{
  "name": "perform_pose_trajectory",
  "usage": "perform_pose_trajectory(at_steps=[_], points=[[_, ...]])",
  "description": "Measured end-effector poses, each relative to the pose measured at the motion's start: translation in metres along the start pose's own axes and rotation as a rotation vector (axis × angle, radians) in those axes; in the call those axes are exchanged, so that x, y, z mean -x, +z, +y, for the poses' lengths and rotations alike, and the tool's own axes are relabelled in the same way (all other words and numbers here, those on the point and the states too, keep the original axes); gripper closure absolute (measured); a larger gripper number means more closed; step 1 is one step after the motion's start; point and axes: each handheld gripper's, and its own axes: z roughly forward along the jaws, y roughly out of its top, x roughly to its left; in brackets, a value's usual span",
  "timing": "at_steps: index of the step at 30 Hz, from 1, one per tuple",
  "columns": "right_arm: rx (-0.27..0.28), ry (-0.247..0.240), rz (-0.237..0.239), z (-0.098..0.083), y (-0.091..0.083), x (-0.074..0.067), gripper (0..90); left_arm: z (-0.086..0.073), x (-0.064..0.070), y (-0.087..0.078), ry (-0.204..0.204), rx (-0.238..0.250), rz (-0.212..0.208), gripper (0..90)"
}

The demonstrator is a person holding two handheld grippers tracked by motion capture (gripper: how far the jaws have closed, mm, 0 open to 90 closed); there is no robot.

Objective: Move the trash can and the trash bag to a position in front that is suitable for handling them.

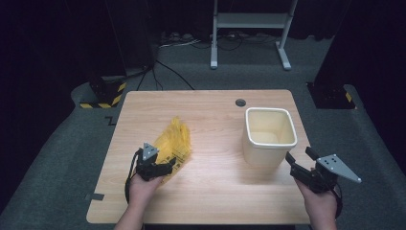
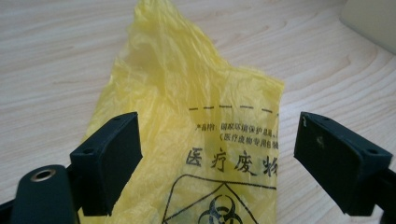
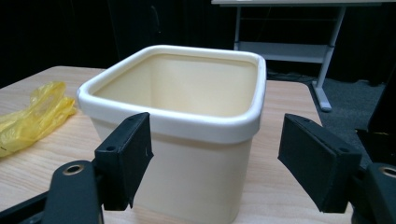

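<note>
Little of the work appears to be done: the yellow bag (image 1: 175, 143) is seen lying crumpled and flat on the table (image 1: 210, 201), not yet lifted or opened, and the cream bin (image 1: 268, 136) is seen standing bare, with no liner in it. Lining the bin with the bag is judged to be the job in hand, and all of it is left.

At the near left, the left gripper (image 1: 165, 168) is held low over the near end of the bag. In the left gripper view its jaws are spread, and the printed end of the bag (image 2: 205, 154) is seen between and beneath them, touched by neither pad.

At the near right, the right gripper (image 1: 297, 165) is held just beside the bin's near right corner. Its jaws are also spread, with nothing pinched; in the right gripper view the bin (image 3: 187, 140) is framed between them, a little beyond the tips and untouched.

Farther off, the bag and bin are set apart on the wood, bag left, bin right.
</note>
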Motion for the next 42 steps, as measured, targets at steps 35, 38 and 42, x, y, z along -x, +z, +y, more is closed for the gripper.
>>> perform_pose_trajectory(at_steps=[35,38,42], points=[[-0.104,0.059,-0.123,0.031,0.055,0.008,72.1,0.000,-0.005,-0.006,-0.020,0.025,-0.014,15.7],[-0.107,0.059,-0.133,0.030,0.056,0.010,74.0,0.001,-0.004,-0.006,-0.019,0.029,-0.016,15.7],[-0.112,0.061,-0.140,0.031,0.056,0.011,75.7,0.000,-0.003,-0.005,-0.016,0.026,-0.017,15.7]])
